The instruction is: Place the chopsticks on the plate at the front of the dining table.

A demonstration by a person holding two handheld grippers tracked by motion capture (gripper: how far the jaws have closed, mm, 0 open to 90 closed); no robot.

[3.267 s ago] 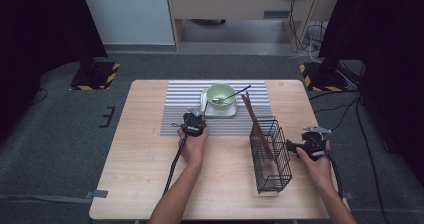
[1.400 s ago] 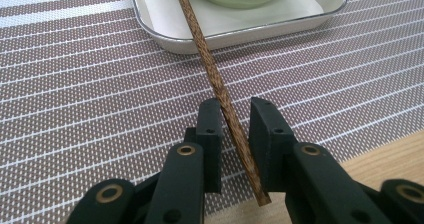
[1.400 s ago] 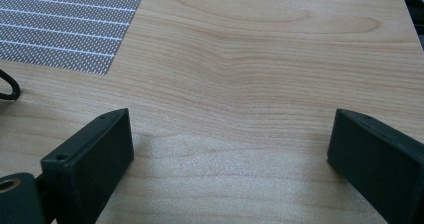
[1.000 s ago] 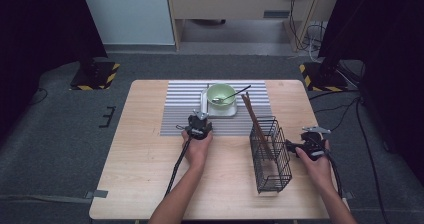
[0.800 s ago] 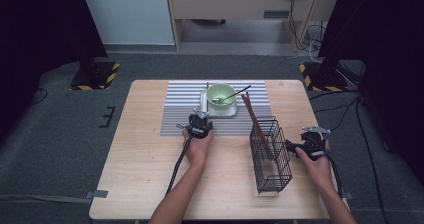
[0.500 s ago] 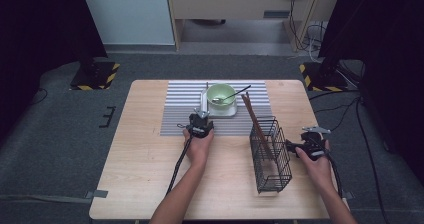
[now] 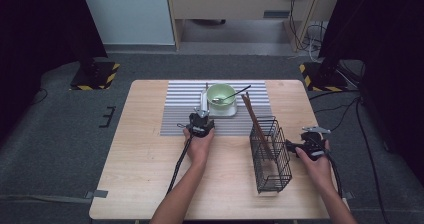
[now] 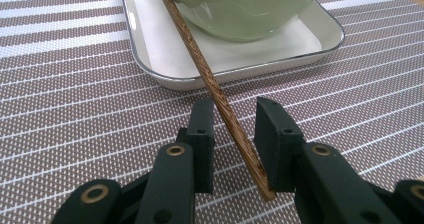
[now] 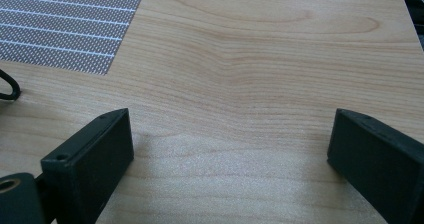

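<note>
A brown wooden chopstick (image 8: 200, 64) leans across the rim of the white tray (image 8: 300, 39) that holds the pale green bowl (image 8: 245, 9). Its lower end lies between the jaws of my left gripper (image 8: 235, 119), beside the right pad (image 8: 272, 144). The jaws have just been opening; a gap shows at the left pad, so the grip is open. From above, my left gripper (image 7: 202, 115) sits at the tray's (image 7: 226, 112) left front corner. My right gripper (image 9: 230, 134) stands wide open over bare wood, right of the wire basket (image 7: 272, 159).
A spoon (image 7: 231, 95) rests in the bowl (image 7: 221, 93). Two more chopsticks (image 7: 254, 121) lean in the black wire basket. The striped mat (image 7: 175, 114) covers the far middle of the wooden table (image 7: 145, 164). A corner of the mat (image 9: 60, 24) shows ahead of the right gripper.
Since the earliest frame my left hand has shifted slightly right toward the tray. Over the last second neither hand visibly moves in the high view.
</note>
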